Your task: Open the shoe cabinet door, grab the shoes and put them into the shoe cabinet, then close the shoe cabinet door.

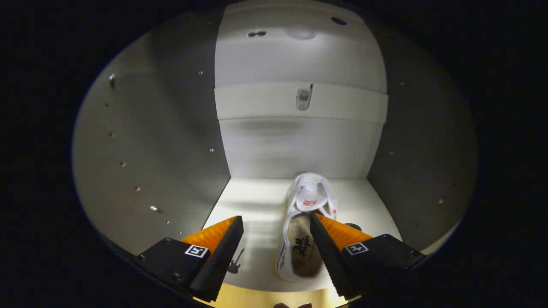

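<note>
- Shoe [305, 222] is seen standing on the cabinet floor [252, 205], toe toward the back wall.
- Tongs [276, 229] are held wide apart; the right finger overlaps the shoe's edge, though contact cannot be told.

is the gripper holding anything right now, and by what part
Nothing is held. The gripper is open inside the shoe cabinet; the white shoe rests on the shelf, beside one finger, with the other finger well apart.

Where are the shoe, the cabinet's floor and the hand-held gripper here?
shoe [302, 244]: gripper view, on its insole.
cabinet floor [252, 201]: gripper view, bare part left of the shoe.
hand-held gripper [276, 222]: gripper view, midway between its open fingertips.
</note>
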